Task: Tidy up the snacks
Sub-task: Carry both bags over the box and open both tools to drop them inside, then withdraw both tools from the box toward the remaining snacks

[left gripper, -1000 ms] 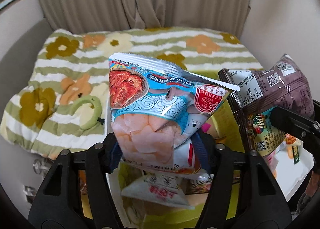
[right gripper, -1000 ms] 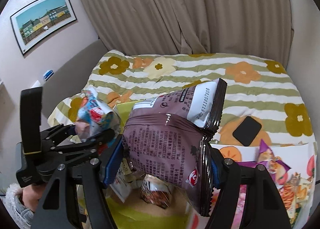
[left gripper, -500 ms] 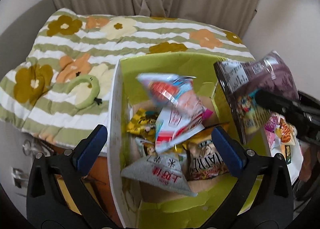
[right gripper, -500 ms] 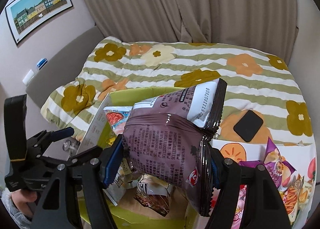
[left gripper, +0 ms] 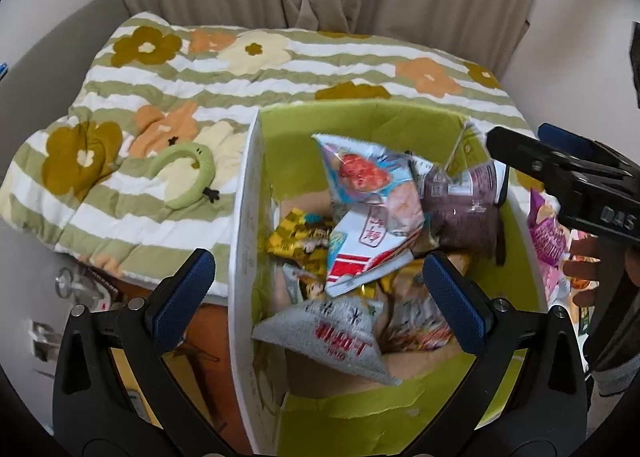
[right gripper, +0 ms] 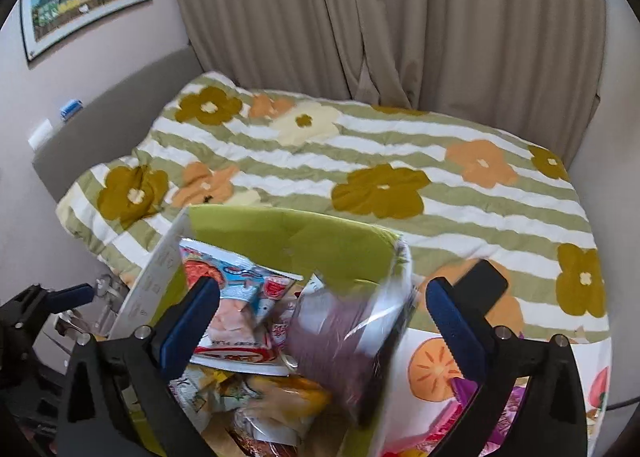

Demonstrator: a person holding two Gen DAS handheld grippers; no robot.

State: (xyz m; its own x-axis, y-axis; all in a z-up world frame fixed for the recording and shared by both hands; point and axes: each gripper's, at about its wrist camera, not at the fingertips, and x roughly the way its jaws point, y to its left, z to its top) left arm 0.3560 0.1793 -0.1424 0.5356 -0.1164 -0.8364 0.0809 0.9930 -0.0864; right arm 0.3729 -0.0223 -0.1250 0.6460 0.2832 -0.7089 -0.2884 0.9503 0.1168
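Nearest to me, my left gripper (left gripper: 320,289) stands spread wide over the box with nothing between its blue pads; its jaws have lately been opening. My right gripper (right gripper: 320,321) is likewise spread, its jaws having just opened, and the dark purple foil snack bag (right gripper: 344,341) shows blurred between them, touching neither pad, apparently dropping into the box. Below both lies the green-lined cardboard box (left gripper: 360,121), which already holds a heap of packets: a grey triangular pouch with red lettering (left gripper: 332,337) at the near end, yellow wrappers (left gripper: 296,237) at its left, and the light blue shrimp-cracker bag (left gripper: 368,177) lying on top toward the far side, beside the purple bag. I judge these two deliveries done. What remains, as far as I can see, is a scatter of bright purple and orange packets (right gripper: 520,413) on the fruit-printed cloth (right gripper: 432,369) to the right of the box. Beyond, the striped floral quilt (right gripper: 360,161) bears only a black phone-like slab (right gripper: 484,285).
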